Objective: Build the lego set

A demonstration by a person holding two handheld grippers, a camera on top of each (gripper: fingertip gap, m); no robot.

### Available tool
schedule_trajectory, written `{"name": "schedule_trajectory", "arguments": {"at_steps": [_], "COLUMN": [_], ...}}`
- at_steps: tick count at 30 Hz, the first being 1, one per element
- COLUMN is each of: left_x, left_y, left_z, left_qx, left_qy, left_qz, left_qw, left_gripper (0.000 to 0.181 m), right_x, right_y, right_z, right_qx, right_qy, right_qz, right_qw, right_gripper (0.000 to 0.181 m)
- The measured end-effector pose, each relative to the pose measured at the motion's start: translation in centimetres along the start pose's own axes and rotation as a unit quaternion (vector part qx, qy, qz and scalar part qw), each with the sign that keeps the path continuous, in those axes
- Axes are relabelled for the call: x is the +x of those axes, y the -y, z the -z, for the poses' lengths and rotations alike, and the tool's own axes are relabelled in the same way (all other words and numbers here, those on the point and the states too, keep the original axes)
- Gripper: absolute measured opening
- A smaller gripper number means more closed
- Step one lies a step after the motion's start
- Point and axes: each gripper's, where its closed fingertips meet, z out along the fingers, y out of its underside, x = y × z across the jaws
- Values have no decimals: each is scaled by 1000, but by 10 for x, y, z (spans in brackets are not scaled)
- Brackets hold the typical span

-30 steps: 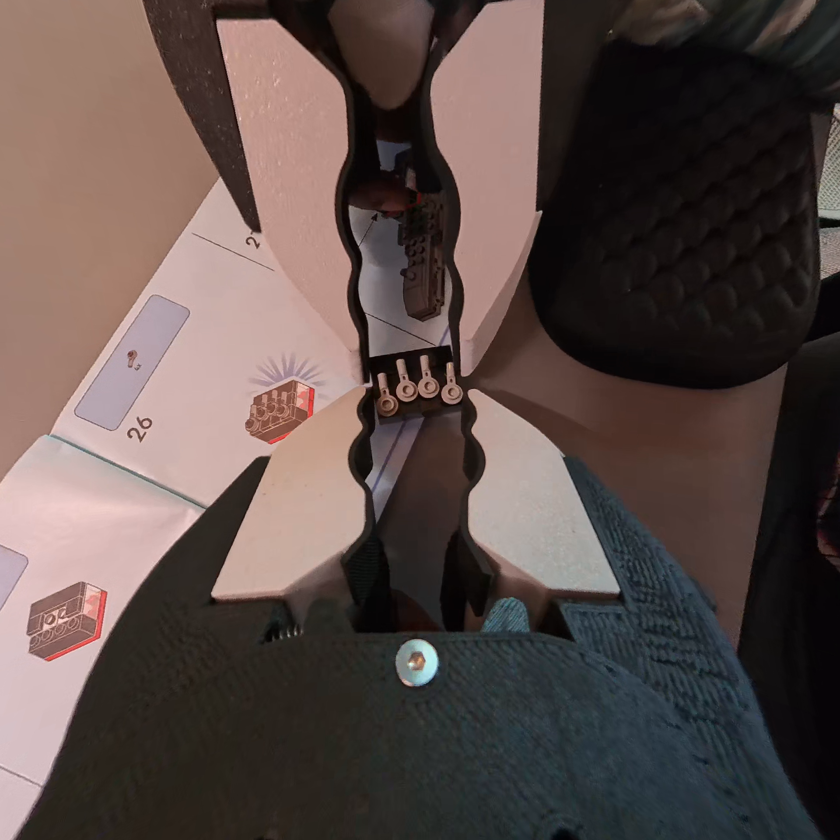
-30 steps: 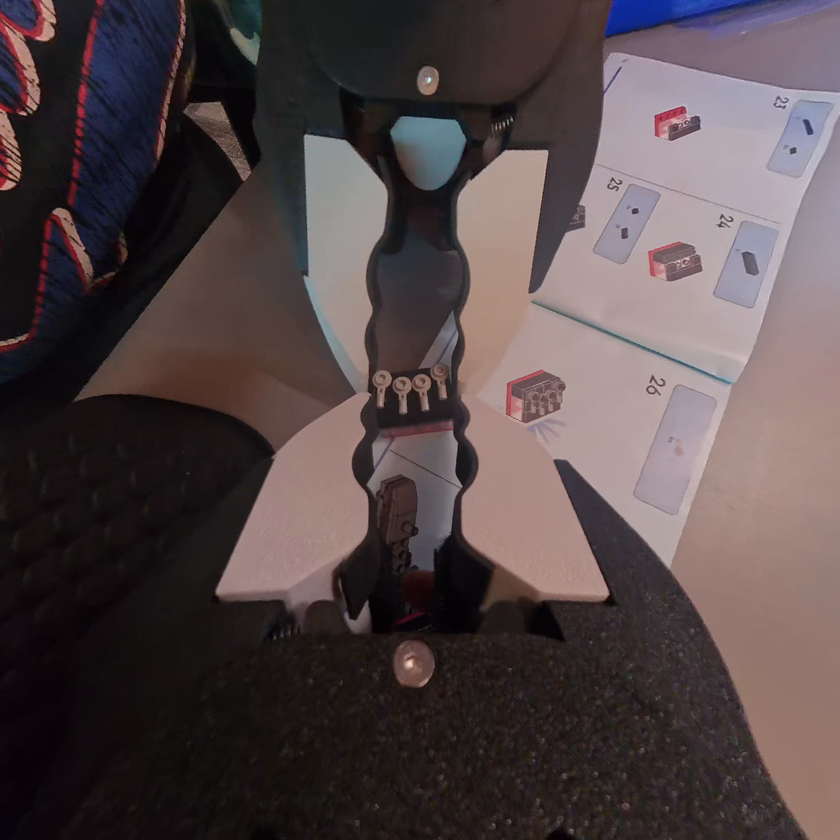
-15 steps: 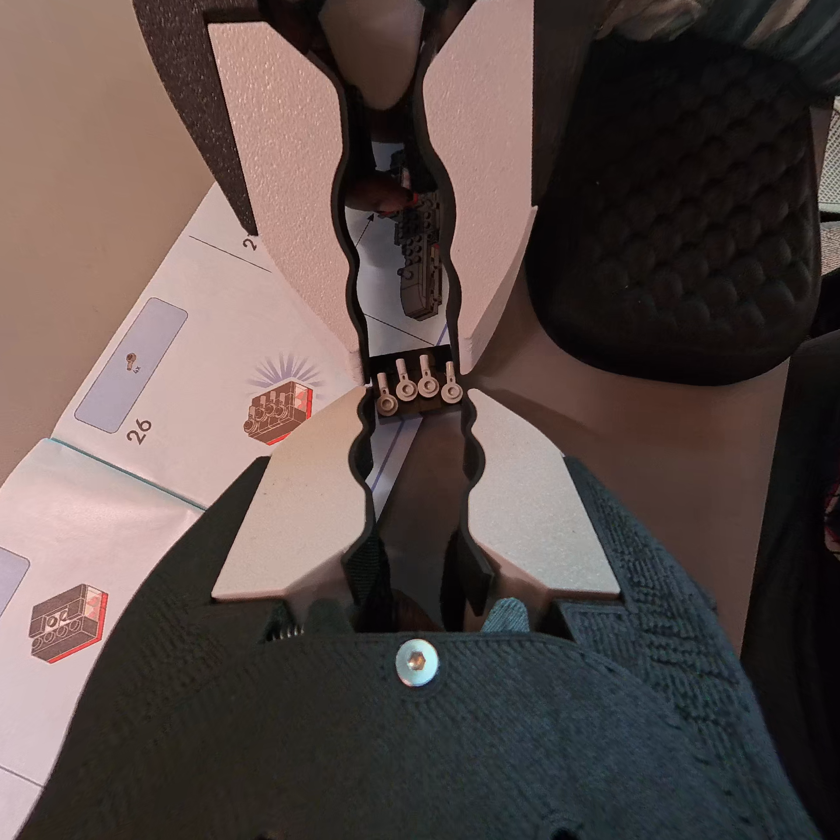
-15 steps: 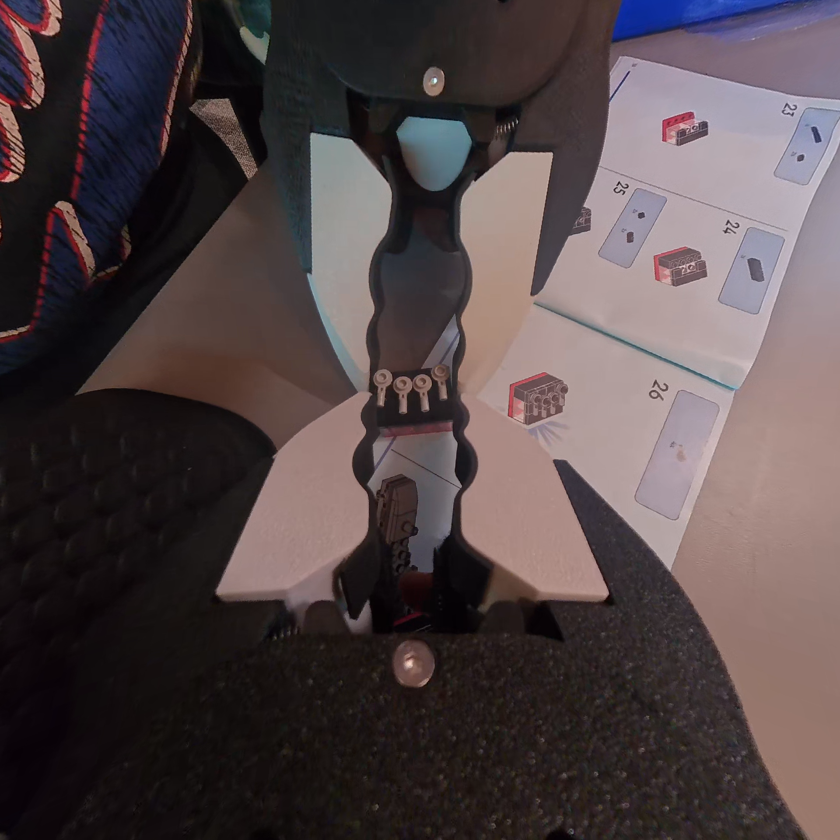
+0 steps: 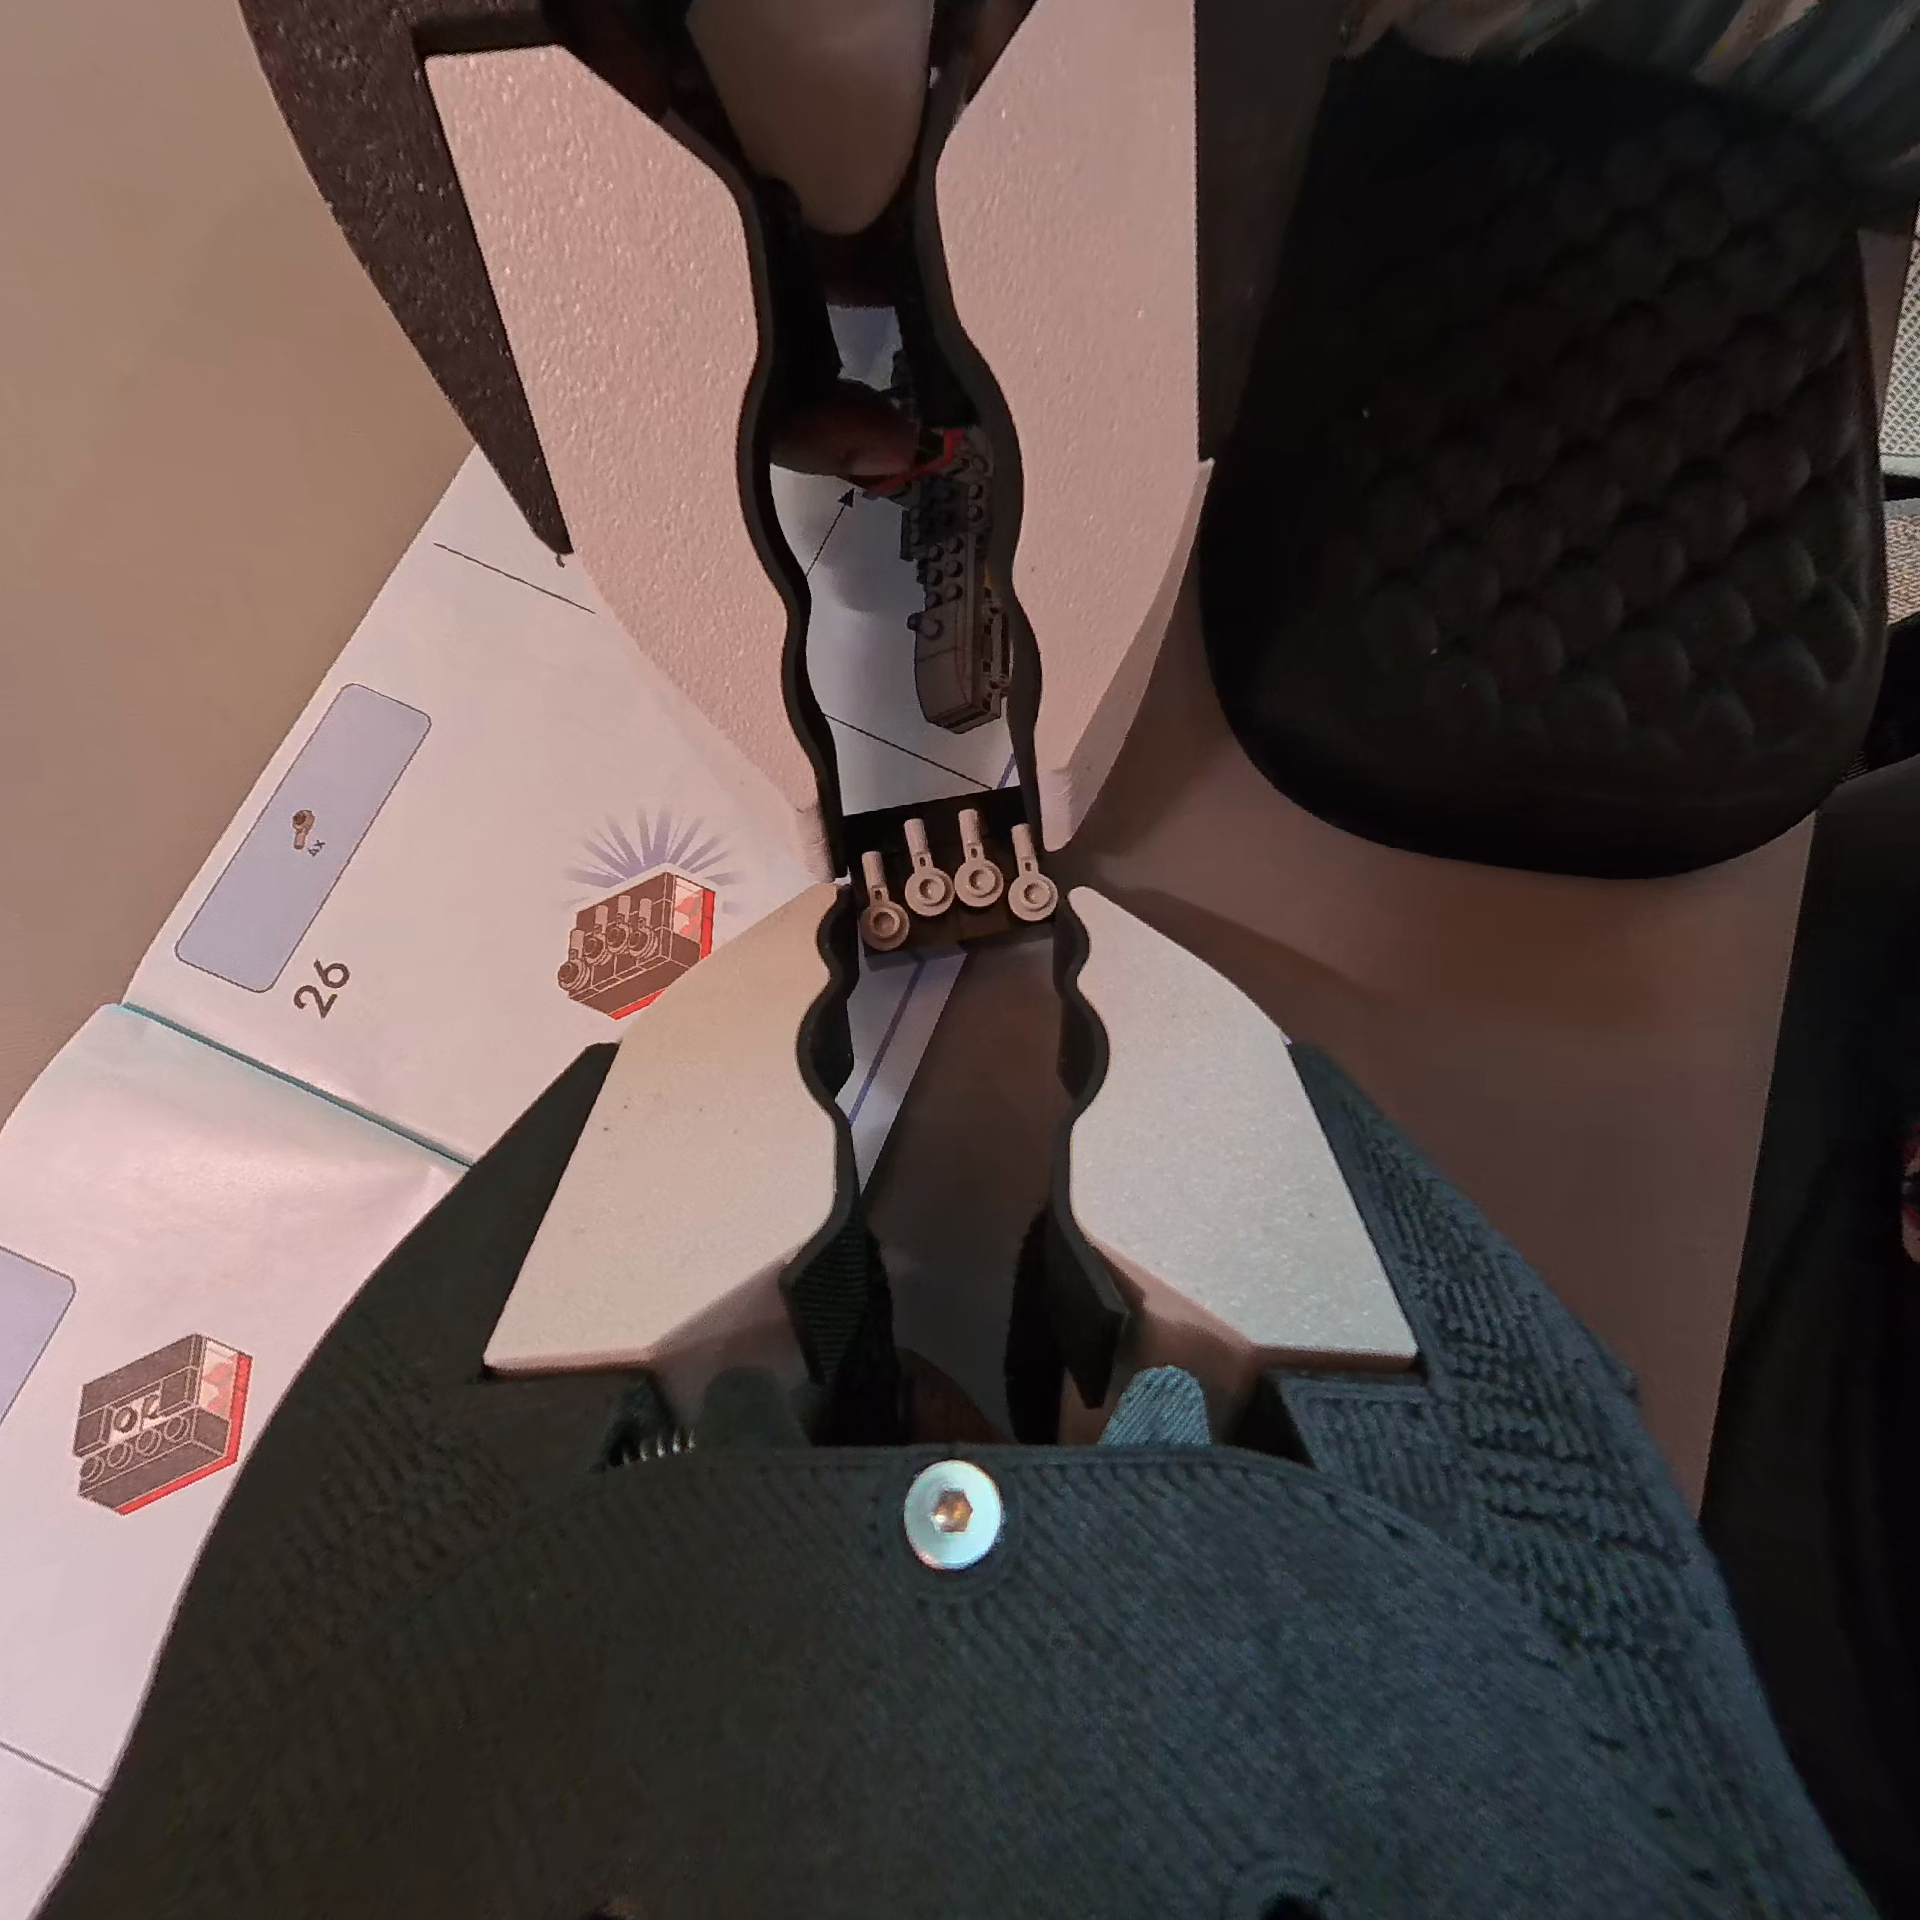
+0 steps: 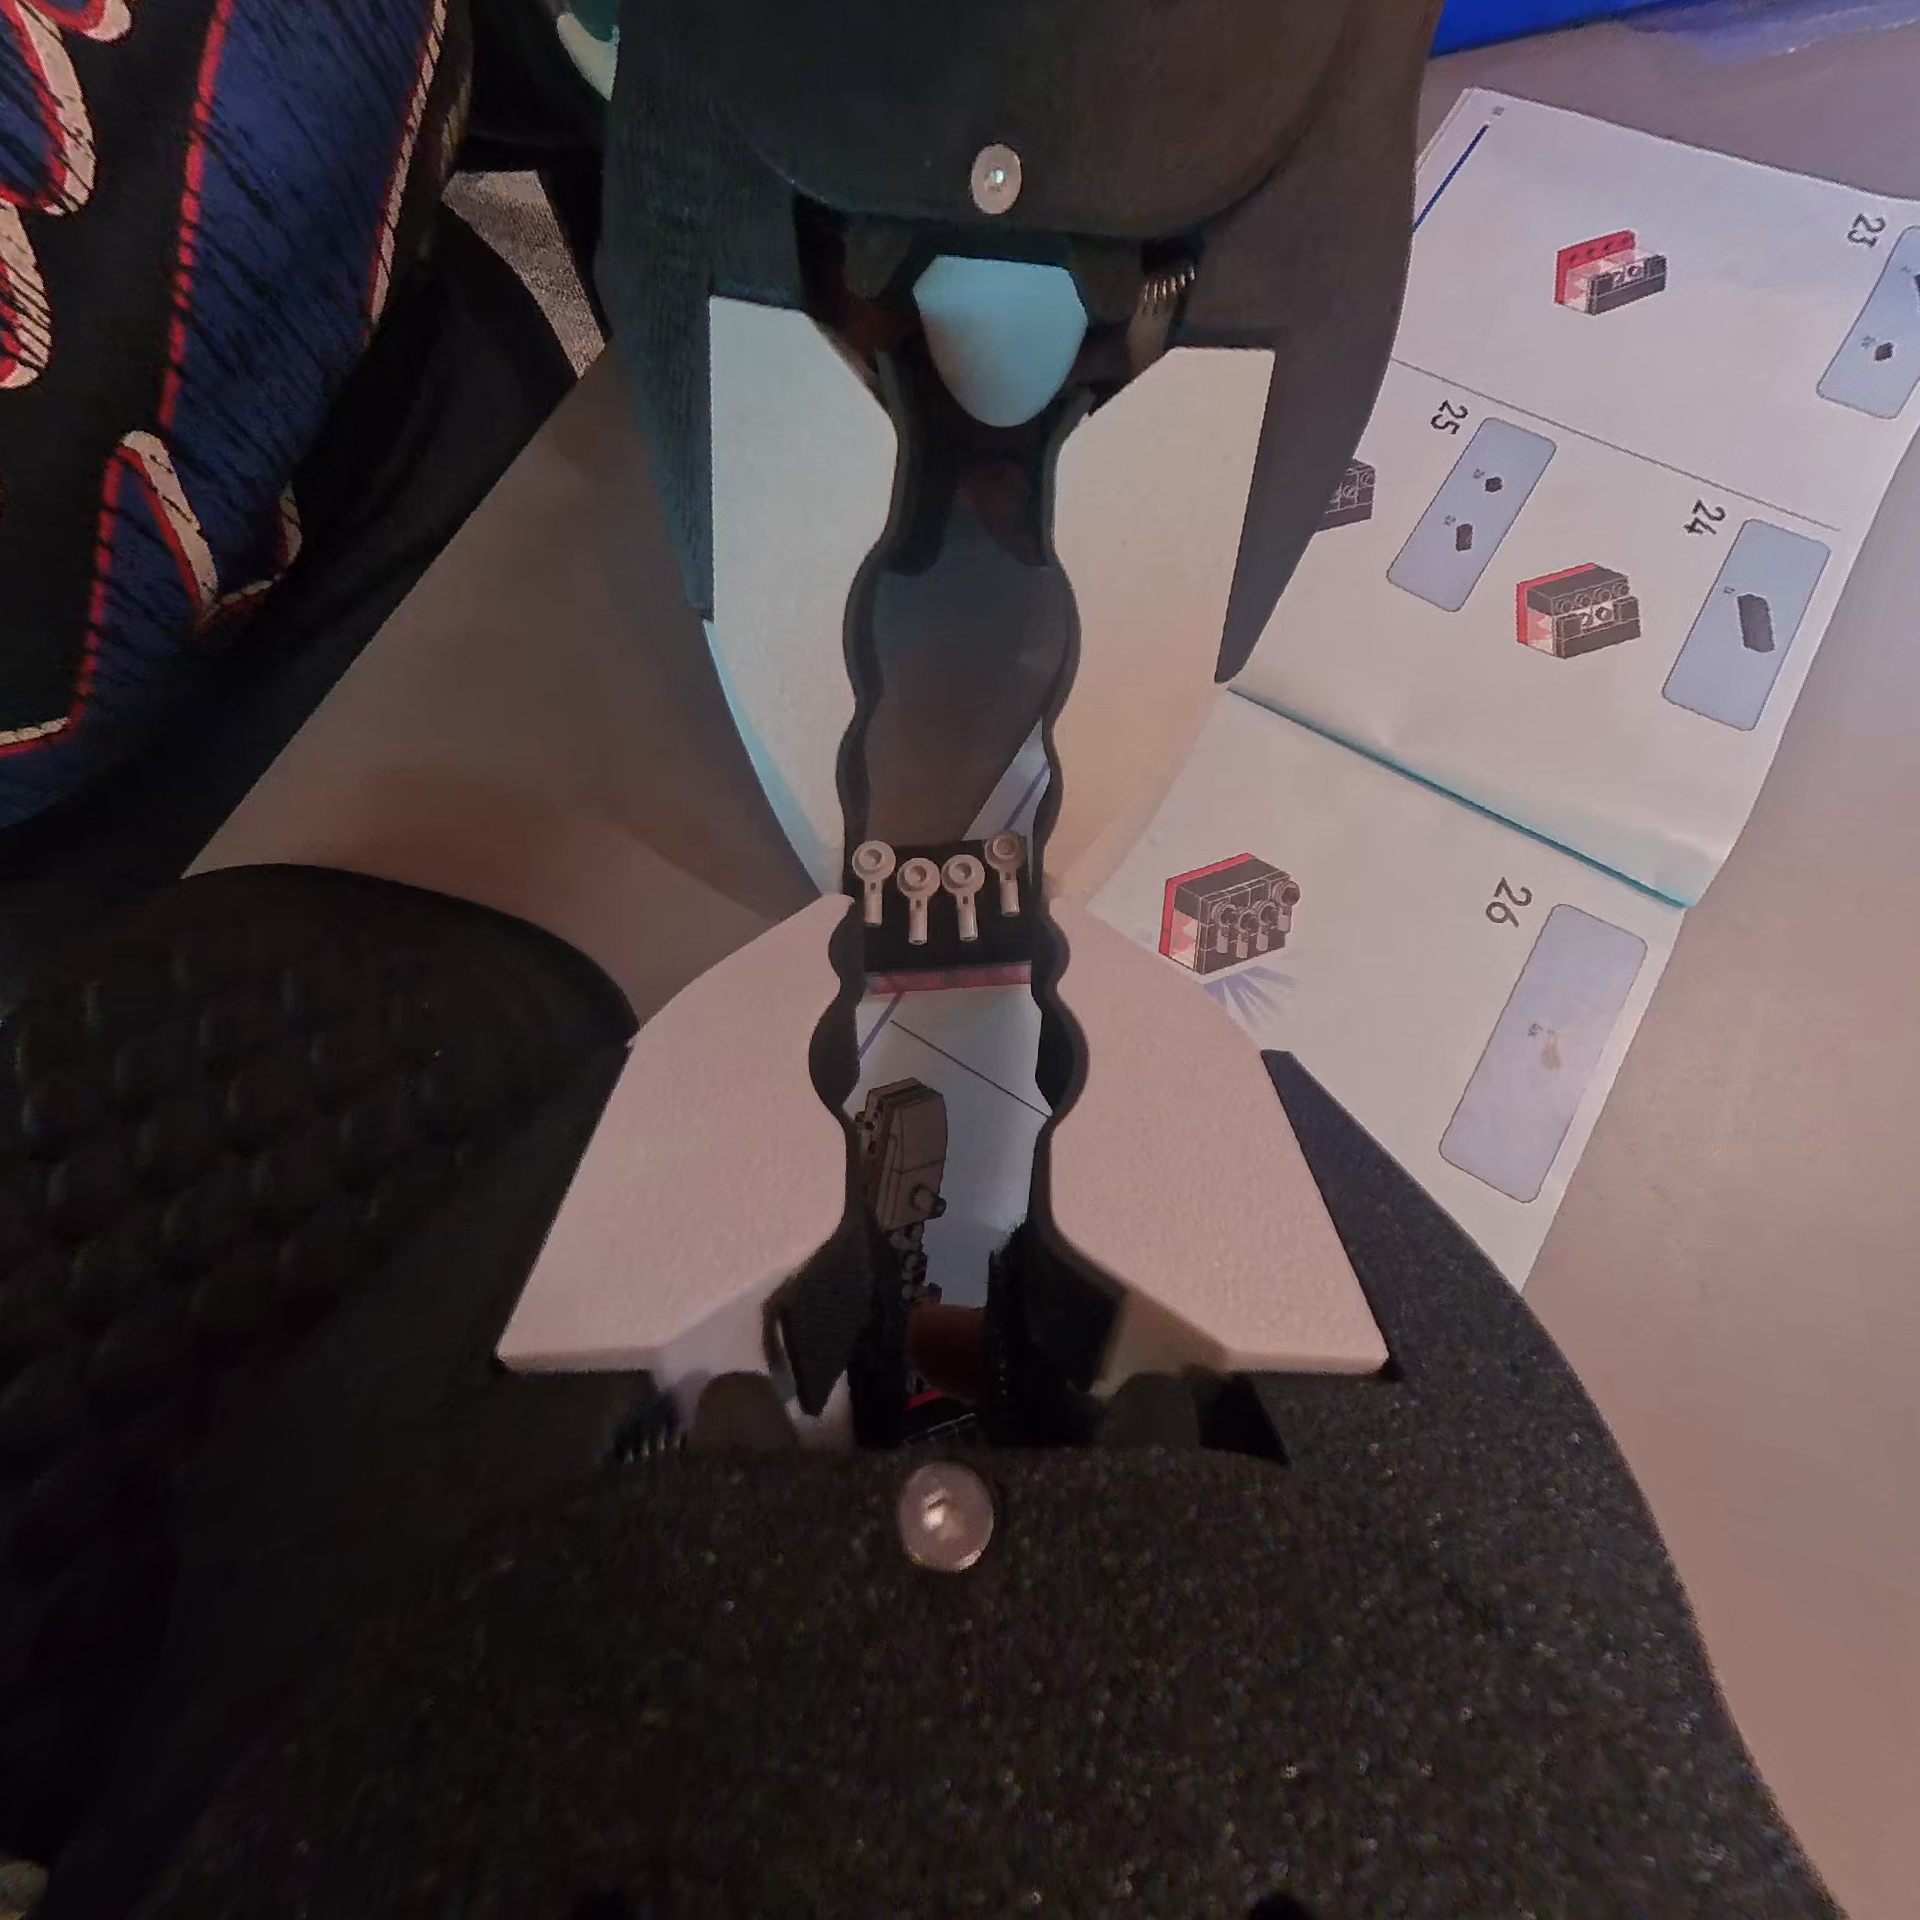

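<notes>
A small black lego block with a red base and a row of small grey lever pieces on top hangs above the table. My left gripper and my right gripper face each other tip to tip. Each is shut on this block from opposite ends. In the left wrist view the right gripper's fingers come down from the top. In the right wrist view the left gripper's fingers do the same. A grey studded model shows on the page below; I cannot tell whether it is printed or real.
An open instruction booklet lies on the beige table under the grippers. A black mesh chair seat is right beside the table edge, and it also shows in the right wrist view. A person's patterned garment is close by. Left and right tips are no more than a few centimetres apart.
Both grippers keep their hold on the block. The pair has drifted slightly over the booklet; nothing else has changed.
</notes>
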Motion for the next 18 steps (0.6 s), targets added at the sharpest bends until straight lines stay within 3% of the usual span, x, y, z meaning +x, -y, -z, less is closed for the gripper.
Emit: {"name": "schedule_trajectory", "arguments": {"at_steps": [18], "left_x": [-1], "left_y": [0], "left_z": [-1], "left_qx": [0], "left_qy": [2], "left_qz": [-1], "left_qw": [1000], "left_gripper": [36], "right_x": [0], "right_y": [-1], "right_z": [0], "right_qx": [1], "right_qy": [3], "right_qz": [3], "right_qw": [1000], "right_gripper": [31]}}
